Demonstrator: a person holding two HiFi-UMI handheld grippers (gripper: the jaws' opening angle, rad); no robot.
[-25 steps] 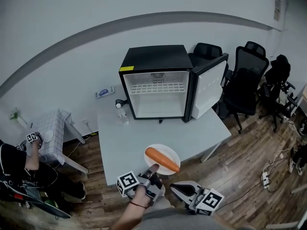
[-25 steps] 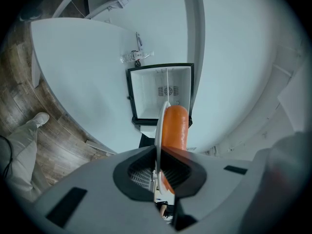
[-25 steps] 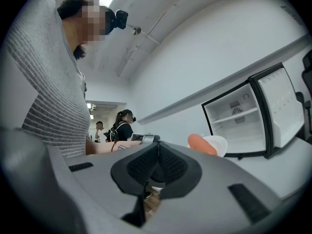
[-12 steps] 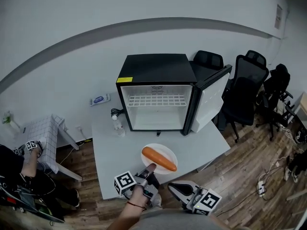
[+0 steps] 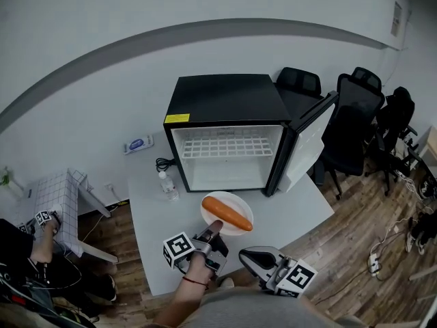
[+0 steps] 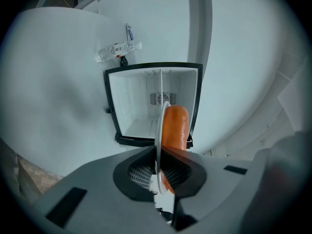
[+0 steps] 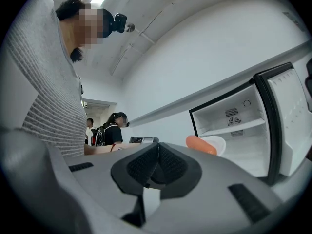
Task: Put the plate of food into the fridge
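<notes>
My left gripper [image 5: 214, 231] has its jaws closed on the near rim of the white plate [image 5: 238, 201]. In the left gripper view the two pads press on the thin edge of the plate from both sides, so only a narrow gap stays between them. An orange sausage [image 5: 229, 213] lies across the plate. The plate is in front of the open mini fridge [image 5: 218, 98], over the grey table [image 5: 290, 210], and it is not inside the fridge yet. I cannot tell if its bottom touches the table. The fridge stands on the table with its door [image 5: 308, 144] swung out to the right, and its white inside shows a wire shelf [image 5: 227, 145] with nothing on it. A small water bottle [image 5: 167, 185] stands on the table just to the left of the fridge. My right gripper [image 5: 246, 257] is lower and to the right of the plate, apart from it. In the right gripper view its jaws are together and they hold nothing. Black office chairs [image 5: 355, 111] stand behind the fridge door.
</notes>
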